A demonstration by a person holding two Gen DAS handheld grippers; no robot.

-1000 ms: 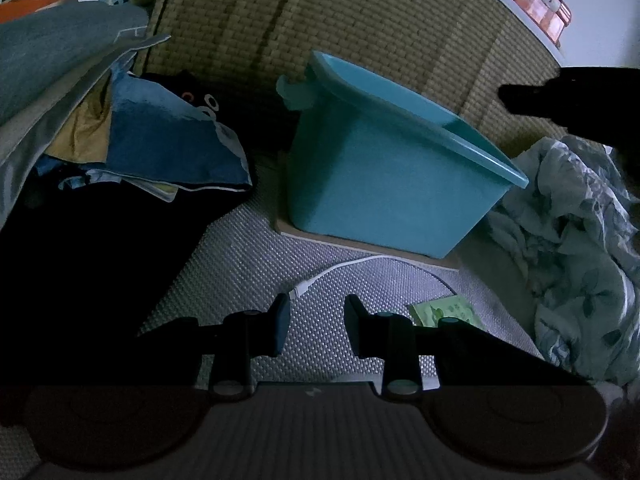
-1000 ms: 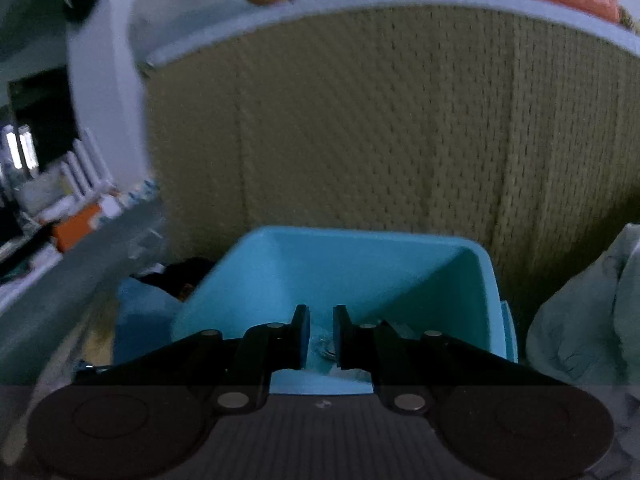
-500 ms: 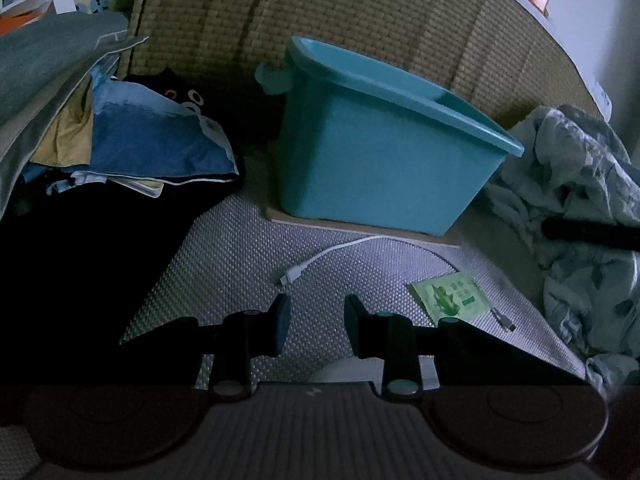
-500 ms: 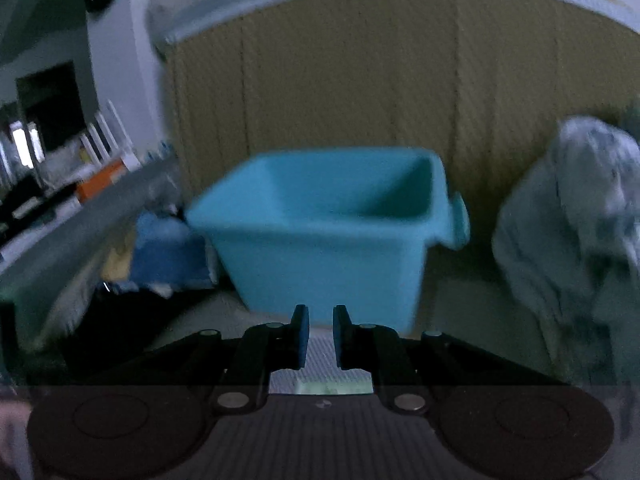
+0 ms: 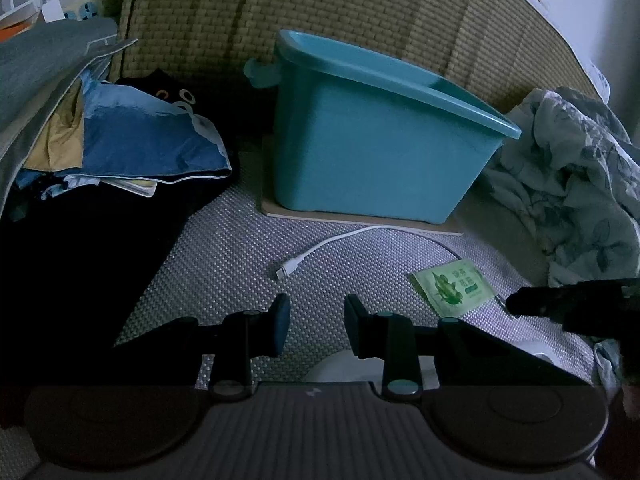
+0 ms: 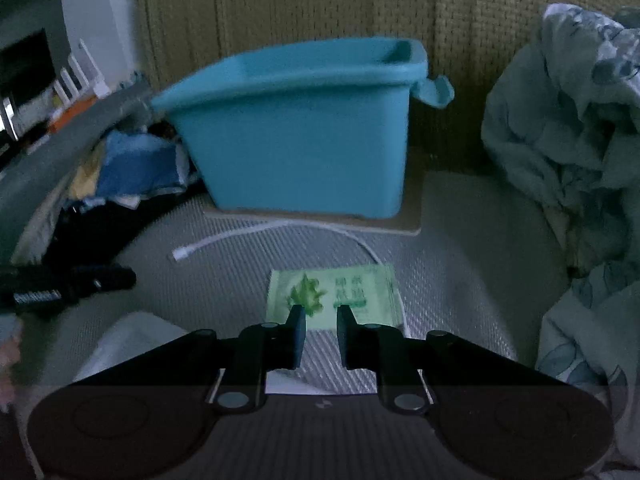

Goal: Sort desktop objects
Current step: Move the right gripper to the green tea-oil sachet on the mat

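Dim woven grey mat (image 5: 224,264): right tongs (image 6: 321,326) opening, empty, just above green sachet (image 6: 340,294); left tongs (image 5: 317,322) at their narrowest, empty; white cable (image 5: 320,250) beyond, teal bin (image 5: 380,160) behind on board.

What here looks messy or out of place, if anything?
A white charging cable trails loose across the grey mat in front of the blue bin. A green packet lies askew on that cable. Rumpled bedding is heaped to the bin's right.
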